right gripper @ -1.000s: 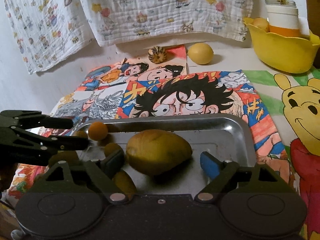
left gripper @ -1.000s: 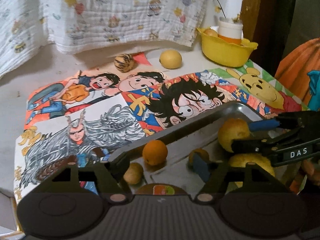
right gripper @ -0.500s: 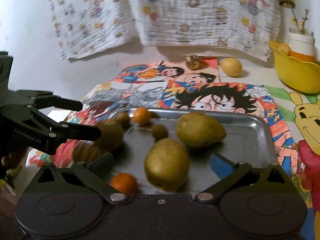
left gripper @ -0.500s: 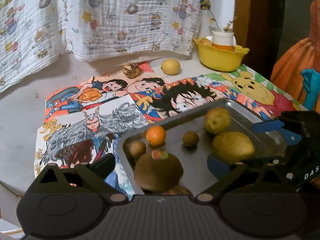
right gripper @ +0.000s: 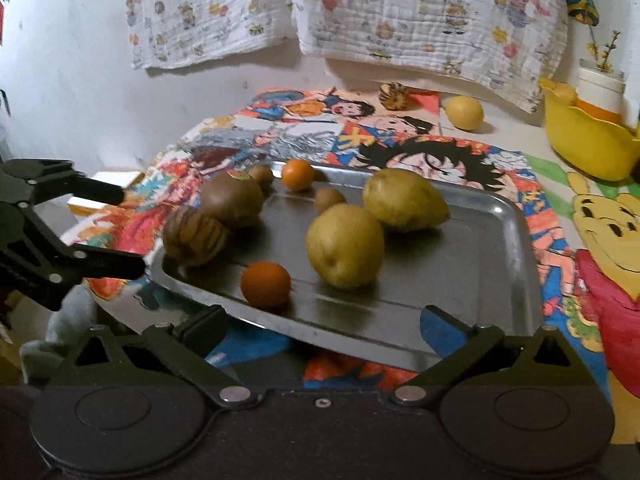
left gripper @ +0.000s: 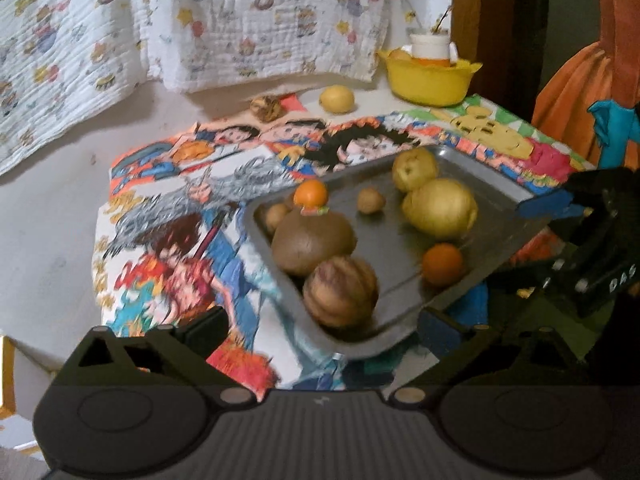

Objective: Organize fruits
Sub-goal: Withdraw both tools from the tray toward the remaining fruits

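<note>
A metal tray (right gripper: 480,264) lies on the cartoon cloth and holds several fruits: two yellow pears (right gripper: 346,246), two small oranges (right gripper: 266,284), a brown round fruit (right gripper: 232,200), a striped brown gourd (right gripper: 194,236) and small brown fruits. The tray also shows in the left wrist view (left gripper: 472,280). My left gripper (left gripper: 320,332) is open and empty, pulled back from the tray's near corner. My right gripper (right gripper: 320,324) is open and empty in front of the tray's near edge. A loose lemon (right gripper: 464,113) and a striped gourd (right gripper: 394,96) lie on the table at the back.
A yellow bowl (right gripper: 584,140) with a white cup and a fruit stands at the back right. A patterned white cloth (right gripper: 360,12) hangs on the wall behind. The table's left edge drops off beside the tray. An orange garment (left gripper: 580,96) hangs at the right.
Both grippers have drawn back and up from the tray, so more of it and its fruits shows. The right gripper's pear now lies on the tray.
</note>
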The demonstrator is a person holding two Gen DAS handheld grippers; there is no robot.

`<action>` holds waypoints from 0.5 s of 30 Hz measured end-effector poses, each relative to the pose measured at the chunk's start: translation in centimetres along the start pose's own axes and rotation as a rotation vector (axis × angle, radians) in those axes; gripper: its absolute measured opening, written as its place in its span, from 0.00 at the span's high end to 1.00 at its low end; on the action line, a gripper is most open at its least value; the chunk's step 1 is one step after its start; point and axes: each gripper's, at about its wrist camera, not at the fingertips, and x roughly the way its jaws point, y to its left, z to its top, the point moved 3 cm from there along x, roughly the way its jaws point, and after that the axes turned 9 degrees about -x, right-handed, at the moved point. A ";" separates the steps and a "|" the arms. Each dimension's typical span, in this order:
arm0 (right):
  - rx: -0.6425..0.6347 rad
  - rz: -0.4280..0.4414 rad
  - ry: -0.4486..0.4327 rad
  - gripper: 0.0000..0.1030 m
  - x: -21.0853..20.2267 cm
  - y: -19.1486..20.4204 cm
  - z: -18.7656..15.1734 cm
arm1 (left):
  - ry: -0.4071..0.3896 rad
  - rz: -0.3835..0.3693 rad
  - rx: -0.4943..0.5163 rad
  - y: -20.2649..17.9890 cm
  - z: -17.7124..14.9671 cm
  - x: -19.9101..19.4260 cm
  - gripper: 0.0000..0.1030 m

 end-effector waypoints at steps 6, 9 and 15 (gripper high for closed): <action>0.034 -0.056 0.021 0.01 -0.3 -1.1 -0.5 | 0.043 0.065 0.011 1.5 0.0 -0.2 0.00; 0.044 -0.077 0.027 0.01 -0.3 -1.6 -0.4 | 0.044 0.085 0.008 2.0 0.7 -0.2 0.00; 0.028 -0.090 0.017 0.01 -0.2 -2.4 0.3 | 0.036 0.088 0.010 1.9 2.3 0.0 0.00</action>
